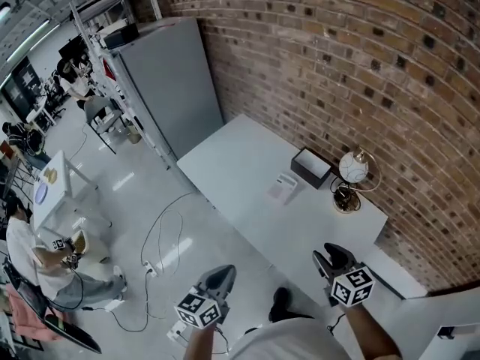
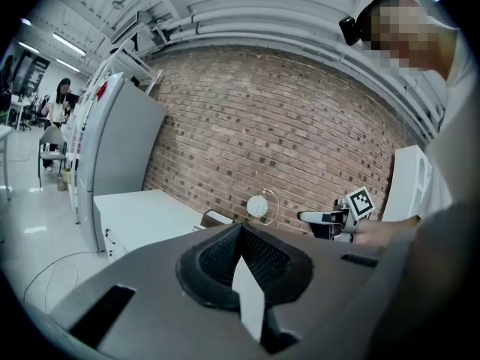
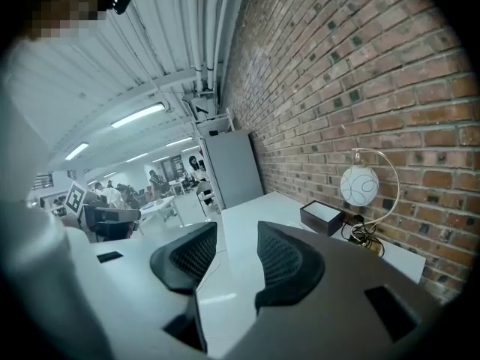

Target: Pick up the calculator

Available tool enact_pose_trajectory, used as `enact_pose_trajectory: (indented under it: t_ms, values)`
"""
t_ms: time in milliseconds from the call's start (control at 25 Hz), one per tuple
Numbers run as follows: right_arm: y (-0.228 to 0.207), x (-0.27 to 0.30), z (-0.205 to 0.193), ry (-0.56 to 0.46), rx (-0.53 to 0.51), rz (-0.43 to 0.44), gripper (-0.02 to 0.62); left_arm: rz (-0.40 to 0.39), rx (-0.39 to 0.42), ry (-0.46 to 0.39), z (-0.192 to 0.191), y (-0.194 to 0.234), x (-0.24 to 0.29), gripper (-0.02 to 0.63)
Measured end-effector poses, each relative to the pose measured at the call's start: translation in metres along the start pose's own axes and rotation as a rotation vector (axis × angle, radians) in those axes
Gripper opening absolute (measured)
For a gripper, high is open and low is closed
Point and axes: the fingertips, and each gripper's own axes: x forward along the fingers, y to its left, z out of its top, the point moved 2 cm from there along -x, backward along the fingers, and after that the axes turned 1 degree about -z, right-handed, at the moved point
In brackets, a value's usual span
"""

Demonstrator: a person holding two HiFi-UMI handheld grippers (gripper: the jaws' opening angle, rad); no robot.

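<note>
The calculator [image 1: 283, 188], a flat pale slab, lies on the long white table [image 1: 240, 163] beside the brick wall, just left of a black box. Both grippers hang in the air at the table's near end, well short of the calculator. My left gripper [image 1: 219, 276] is off the table's edge, over the floor. In the left gripper view its pads meet in a line with nothing between them [image 2: 241, 229]. My right gripper [image 1: 334, 255] is over the table's near corner. It stands open [image 3: 238, 235], and only the bare tabletop shows through the gap.
A black box with a white top [image 1: 311, 168] and a globe lamp [image 1: 354, 169] with its cord stand against the wall past the calculator. A tall grey cabinet [image 1: 172, 81] closes the table's far end. Cables [image 1: 161, 238] lie on the floor, and a person [image 1: 30, 261] sits far left.
</note>
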Motion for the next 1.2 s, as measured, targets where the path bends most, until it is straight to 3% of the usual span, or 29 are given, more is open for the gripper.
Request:
enact_pose_trajectory:
  t_ms: [720,1200]
  values:
    - [-0.069,0.076,0.035,0.012,0.030,-0.012,0.192,-0.037,-0.006,0.090,0.028,0.040,0.102,0.014]
    - [-0.096,0.141,0.038,0.054,0.063,-0.116,0.192,-0.177,0.044,0.163,0.056,0.113,0.183,0.014]
